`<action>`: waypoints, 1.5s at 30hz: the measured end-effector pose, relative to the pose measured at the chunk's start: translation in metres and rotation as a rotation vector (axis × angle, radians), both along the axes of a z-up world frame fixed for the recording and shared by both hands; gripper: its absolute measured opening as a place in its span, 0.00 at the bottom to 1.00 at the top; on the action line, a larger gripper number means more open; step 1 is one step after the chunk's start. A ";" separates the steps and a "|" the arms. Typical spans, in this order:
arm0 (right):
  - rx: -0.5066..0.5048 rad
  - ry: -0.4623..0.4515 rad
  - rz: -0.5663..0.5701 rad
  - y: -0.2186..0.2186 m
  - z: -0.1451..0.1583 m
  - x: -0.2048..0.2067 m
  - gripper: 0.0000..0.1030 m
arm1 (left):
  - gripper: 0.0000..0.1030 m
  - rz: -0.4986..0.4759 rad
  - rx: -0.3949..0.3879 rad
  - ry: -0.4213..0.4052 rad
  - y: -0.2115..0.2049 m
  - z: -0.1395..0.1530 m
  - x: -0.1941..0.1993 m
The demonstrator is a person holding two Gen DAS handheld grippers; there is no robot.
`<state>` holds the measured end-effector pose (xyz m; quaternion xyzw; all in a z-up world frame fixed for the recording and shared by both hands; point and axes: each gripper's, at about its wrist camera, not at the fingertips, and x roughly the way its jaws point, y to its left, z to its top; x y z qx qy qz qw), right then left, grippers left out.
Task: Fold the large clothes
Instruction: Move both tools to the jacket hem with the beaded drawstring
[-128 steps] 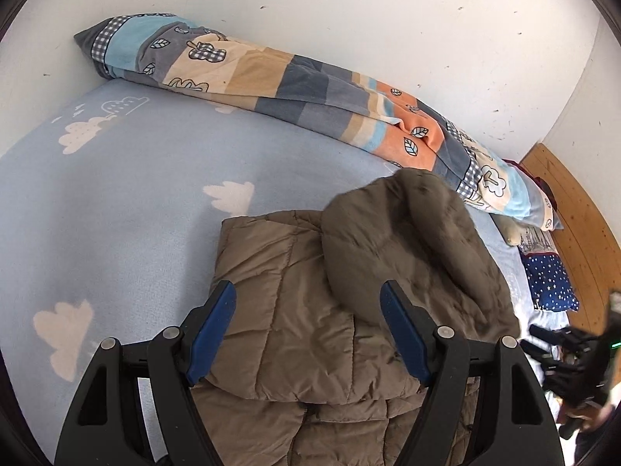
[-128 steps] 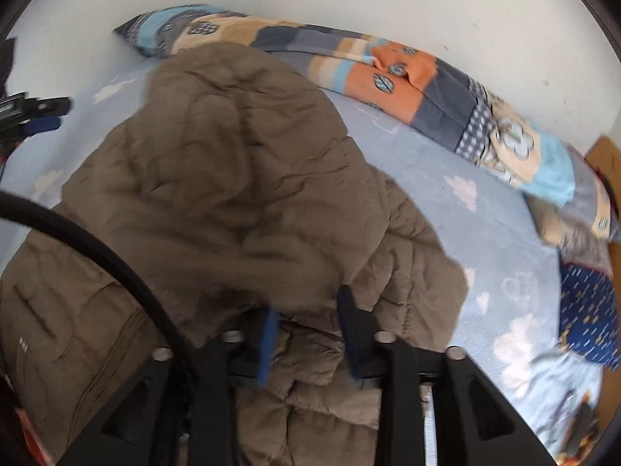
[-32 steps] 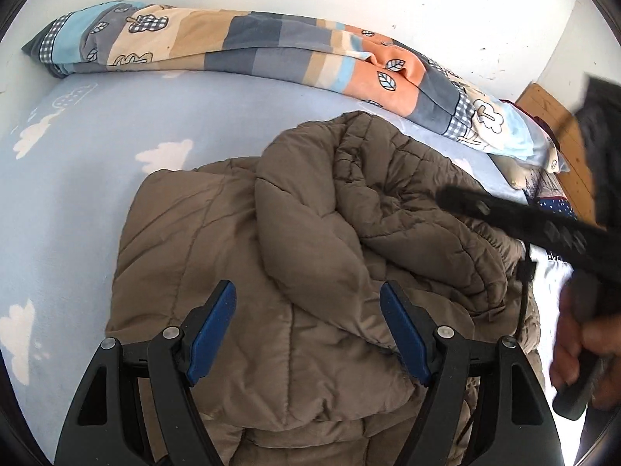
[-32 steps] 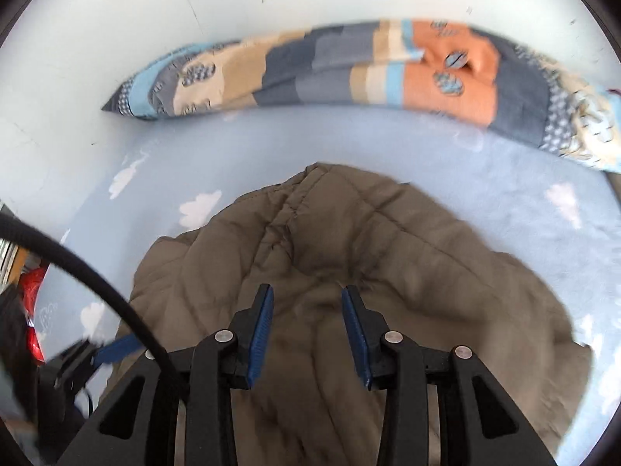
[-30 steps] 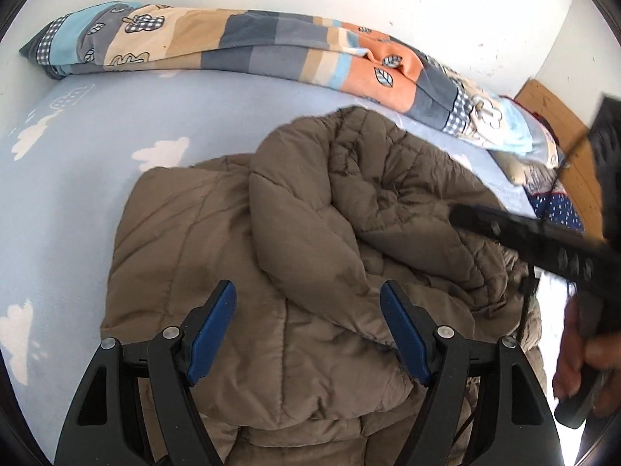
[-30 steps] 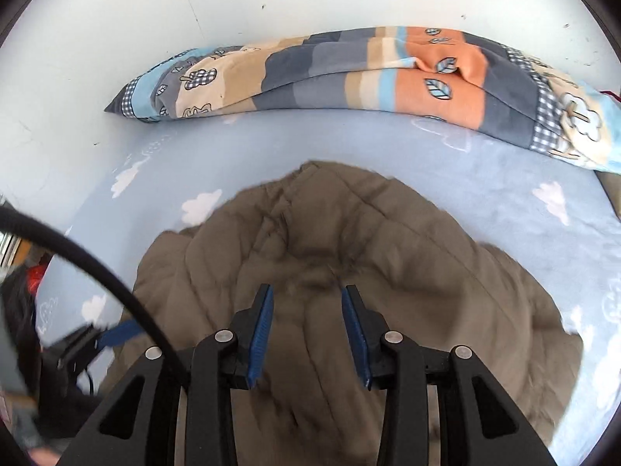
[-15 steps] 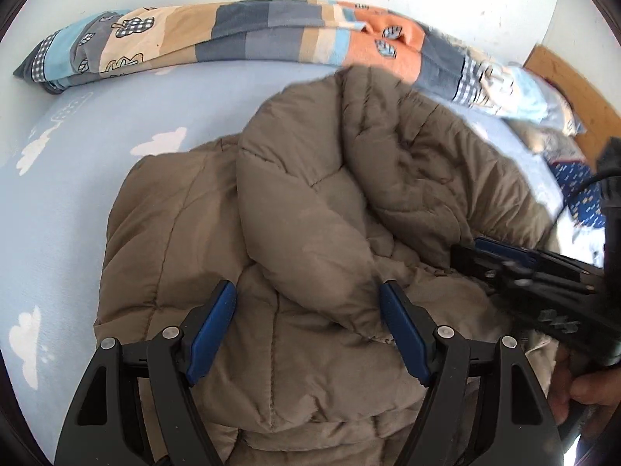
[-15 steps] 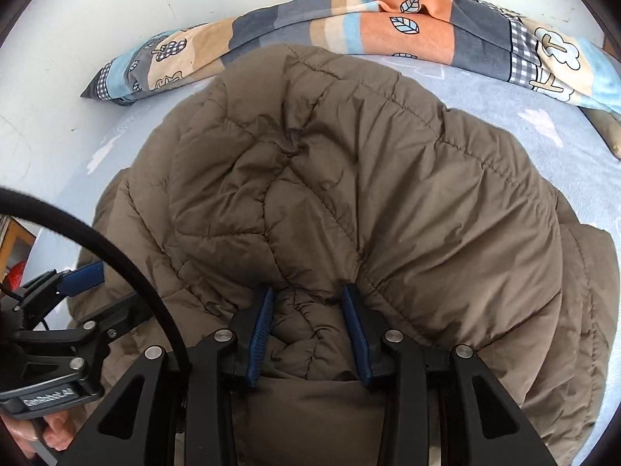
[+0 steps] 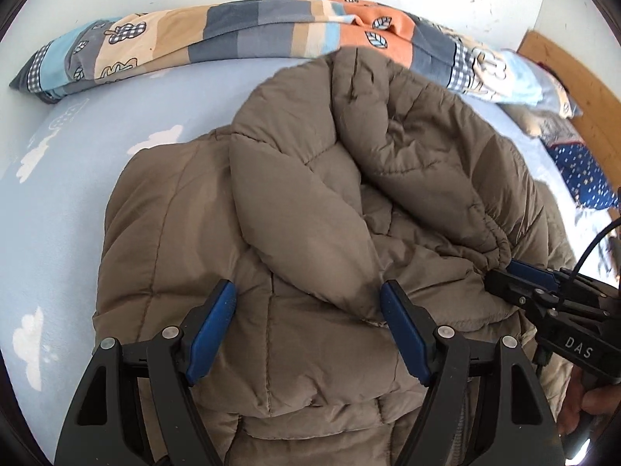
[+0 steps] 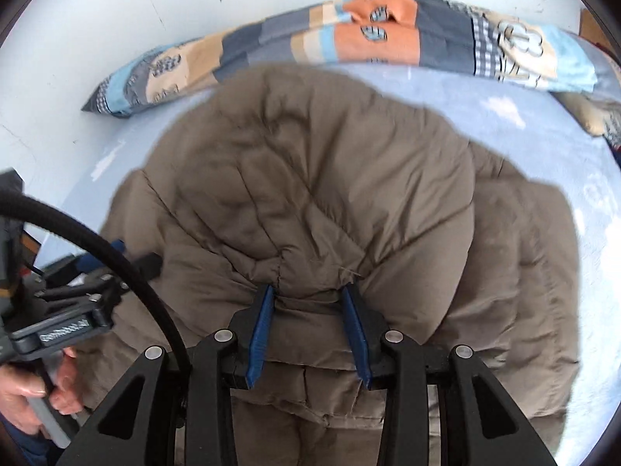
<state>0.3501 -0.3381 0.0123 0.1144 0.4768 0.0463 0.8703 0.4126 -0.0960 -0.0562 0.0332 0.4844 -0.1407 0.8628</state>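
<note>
A large brown quilted puffer jacket [image 9: 310,233] lies bunched on the light blue cloud-print bed sheet [image 9: 62,202]; it fills the right wrist view [image 10: 330,194]. My left gripper [image 9: 308,295] is open and empty, hovering just above the jacket's near part. My right gripper [image 10: 308,291] is shut on a gathered fold of the jacket. It also shows at the right edge of the left wrist view [image 9: 504,268], pinching the elastic cuff or hem. The left gripper's body shows at the left of the right wrist view [image 10: 77,310].
A long patchwork duvet roll [image 9: 271,27] in orange, blue, grey and beige lies along the white wall. Pillows [image 9: 582,178] and a wooden headboard [image 9: 574,77] are at the right. A black cable [image 10: 97,240] arcs across the right wrist view.
My right gripper came down onto the jacket, closed on a fold and is pulling it toward me. The jacket's upper part has bunched up higher. The left gripper stayed open and nearly still.
</note>
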 end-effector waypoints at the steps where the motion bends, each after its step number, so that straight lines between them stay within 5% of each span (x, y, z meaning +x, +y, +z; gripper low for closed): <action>1: 0.022 0.002 -0.016 -0.002 -0.006 -0.002 0.39 | 0.74 -0.001 0.006 -0.002 -0.001 -0.001 0.000; 5: 0.014 0.001 -0.011 -0.001 -0.011 -0.001 0.39 | 0.74 0.004 0.004 -0.039 -0.002 0.004 -0.006; 9: 0.064 -0.026 -0.023 -0.004 0.015 -0.013 0.39 | 0.74 0.020 -0.001 -0.095 0.004 0.020 -0.023; 20: 0.027 -0.159 0.026 0.020 0.061 -0.170 0.48 | 0.74 -0.030 0.114 -0.321 0.016 0.064 -0.116; 31: 0.039 -0.180 -0.056 -0.002 0.065 -0.263 0.48 | 0.74 -0.030 0.114 -0.261 0.029 0.047 -0.216; 39: 0.066 -0.331 -0.134 -0.037 0.111 -0.338 0.48 | 0.74 -0.039 0.117 -0.294 0.062 0.052 -0.268; 45: 0.012 -0.446 -0.288 -0.089 0.158 -0.412 0.54 | 0.74 0.055 0.082 -0.337 0.107 0.073 -0.285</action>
